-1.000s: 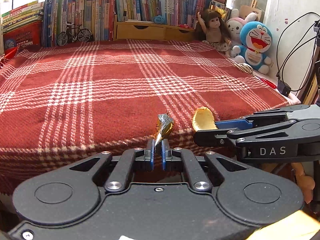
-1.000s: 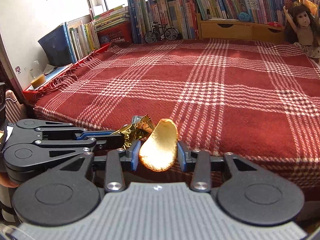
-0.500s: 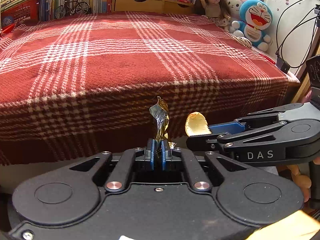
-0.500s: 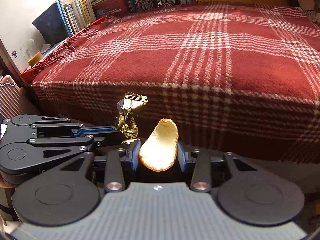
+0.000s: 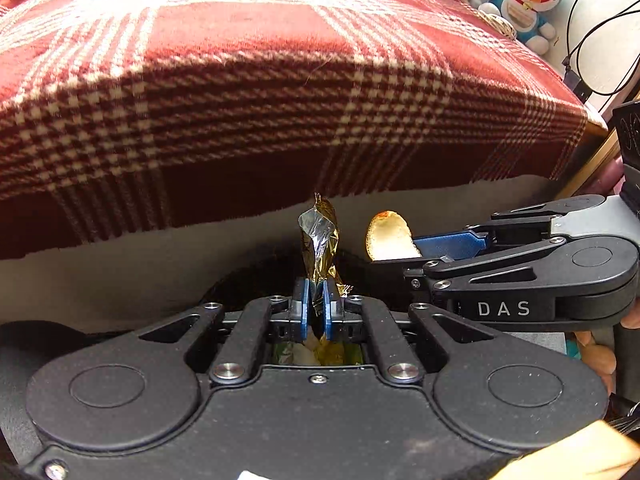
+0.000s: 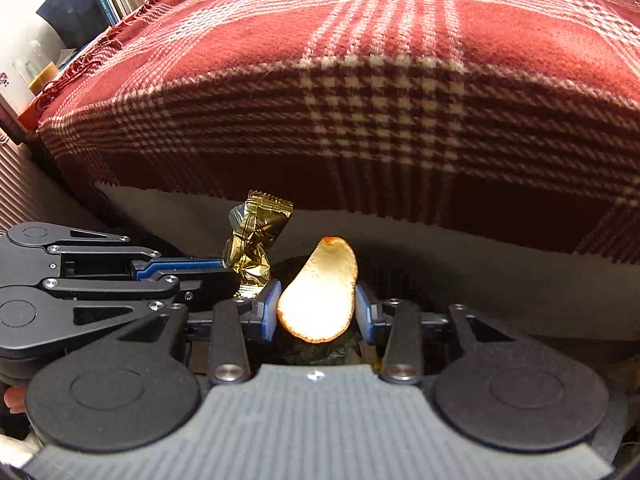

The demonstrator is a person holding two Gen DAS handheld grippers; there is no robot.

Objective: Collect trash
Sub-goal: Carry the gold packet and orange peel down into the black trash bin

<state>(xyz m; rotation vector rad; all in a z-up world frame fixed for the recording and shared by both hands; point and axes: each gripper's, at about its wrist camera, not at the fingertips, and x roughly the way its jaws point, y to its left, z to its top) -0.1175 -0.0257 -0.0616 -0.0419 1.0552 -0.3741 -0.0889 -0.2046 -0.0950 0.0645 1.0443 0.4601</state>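
Both tools grip trash: the left gripper (image 5: 316,300) pinches a crumpled gold foil wrapper (image 5: 320,236) nearly closed, the right gripper (image 6: 316,308) clamps a pale oval potato chip (image 6: 320,296) wider.

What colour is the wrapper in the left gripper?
Shiny gold wrapper, silvery inside; clearest in the right wrist view.

A bed (image 5: 440,208) lies ahead of and above the fingers, draped in a red-and-white plaid blanket (image 6: 360,80) whose edge hangs over the front side.
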